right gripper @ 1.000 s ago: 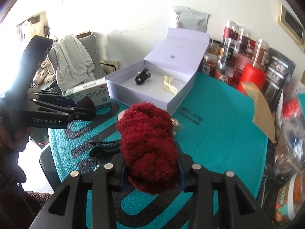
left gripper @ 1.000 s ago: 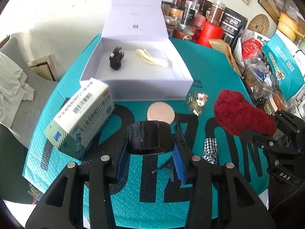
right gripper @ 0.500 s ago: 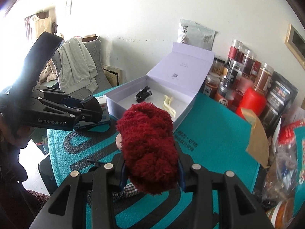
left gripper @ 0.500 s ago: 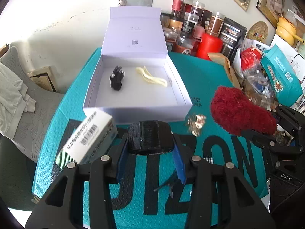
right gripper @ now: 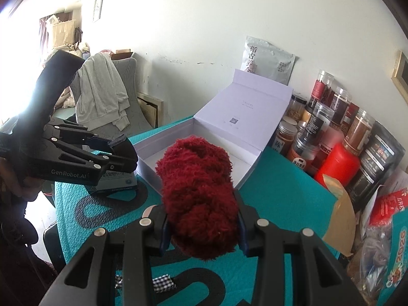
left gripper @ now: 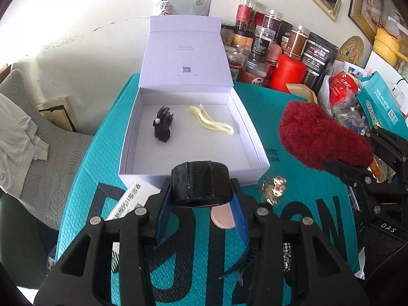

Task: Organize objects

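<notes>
Two hair clips [left gripper: 163,124] in box [left gripper: 255,150]

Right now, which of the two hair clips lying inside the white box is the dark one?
The black claw clip, on the left of the white box in the left wrist view. The other, a slim cream clip, lies to its right, apart from it.

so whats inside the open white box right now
In the left wrist view the white box holds a black claw clip and a cream hair clip, apart from each other. Its near floor strip is hidden behind the black band in the left gripper.
</notes>
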{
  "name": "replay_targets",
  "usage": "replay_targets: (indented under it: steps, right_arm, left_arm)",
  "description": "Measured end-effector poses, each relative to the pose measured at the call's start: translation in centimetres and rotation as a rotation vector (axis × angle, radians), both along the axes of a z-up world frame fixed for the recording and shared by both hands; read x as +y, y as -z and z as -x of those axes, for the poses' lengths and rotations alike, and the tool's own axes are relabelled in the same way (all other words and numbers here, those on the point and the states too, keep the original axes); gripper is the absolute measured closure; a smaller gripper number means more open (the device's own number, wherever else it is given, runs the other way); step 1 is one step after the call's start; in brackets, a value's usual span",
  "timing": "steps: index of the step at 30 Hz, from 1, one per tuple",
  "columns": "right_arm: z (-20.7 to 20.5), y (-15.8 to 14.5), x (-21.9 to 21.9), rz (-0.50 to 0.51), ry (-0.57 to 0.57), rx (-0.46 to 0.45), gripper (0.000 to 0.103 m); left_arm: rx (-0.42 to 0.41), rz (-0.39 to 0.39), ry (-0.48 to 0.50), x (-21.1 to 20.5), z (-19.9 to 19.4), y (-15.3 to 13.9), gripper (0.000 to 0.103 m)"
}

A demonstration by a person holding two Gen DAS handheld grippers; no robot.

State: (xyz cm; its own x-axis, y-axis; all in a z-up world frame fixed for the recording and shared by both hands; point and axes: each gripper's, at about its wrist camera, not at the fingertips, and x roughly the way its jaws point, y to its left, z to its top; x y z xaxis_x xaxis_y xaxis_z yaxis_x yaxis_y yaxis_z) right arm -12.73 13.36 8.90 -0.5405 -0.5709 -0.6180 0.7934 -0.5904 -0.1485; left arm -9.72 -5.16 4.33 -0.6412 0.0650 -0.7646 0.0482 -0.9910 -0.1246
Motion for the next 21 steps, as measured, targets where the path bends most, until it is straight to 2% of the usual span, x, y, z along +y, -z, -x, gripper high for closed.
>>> replay_targets:
  steps: [7, 21]
  right_arm:
    - [1.5, 0.0, -1.4, -0.009, -0.016, 0.007, 0.063]
    - [5.9, 1.3, -5.1, -0.009, -0.047, -0.025, 0.063]
  left_arm:
    - [-0.001, 0.002, -0.002, -0.6, 1.6, 0.0, 0.062]
    - [-0.027, 0.042, 0.004, -3.2, 7.9, 1.2, 0.062]
